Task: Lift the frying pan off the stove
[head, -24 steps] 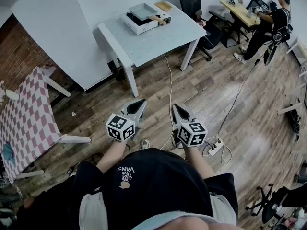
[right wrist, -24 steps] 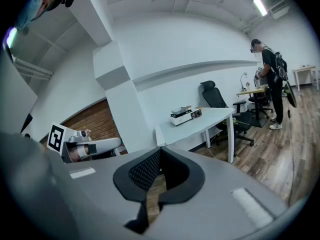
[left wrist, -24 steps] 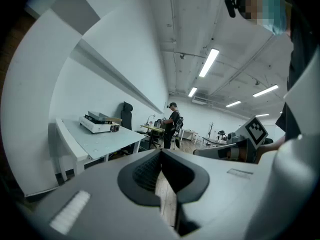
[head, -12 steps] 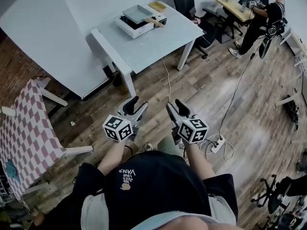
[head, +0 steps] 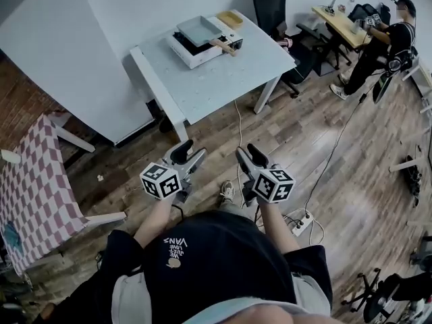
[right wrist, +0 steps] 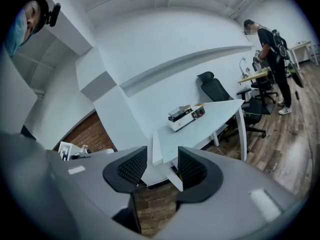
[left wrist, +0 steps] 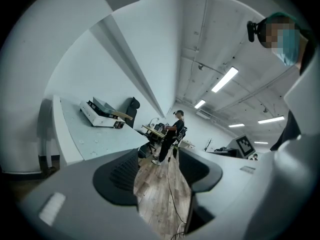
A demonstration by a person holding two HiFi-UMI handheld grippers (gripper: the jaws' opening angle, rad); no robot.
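A grey square frying pan (head: 200, 29) with a wooden handle (head: 222, 45) sits on a white single-burner stove (head: 194, 48) at the far end of a white table (head: 216, 76). Both grippers hang over the wooden floor, well short of the table, and hold nothing. My left gripper (head: 191, 151) has its jaws apart and still opening. My right gripper (head: 248, 152) is open wide. In the left gripper view the stove (left wrist: 101, 117) and pan (left wrist: 106, 105) lie far ahead to the left of the gripper (left wrist: 159, 171). In the right gripper view the stove (right wrist: 186, 117) shows beyond the gripper (right wrist: 161, 169).
A checkered table (head: 32, 174) stands at the left. An office chair (head: 273, 5) sits behind the white table. A person (head: 388, 42) stands at a desk at the far right. A cable and power strip (head: 299, 225) lie on the floor by my right side.
Both grippers were shut a second ago and now stand open. The white table has come a little nearer in the head view.
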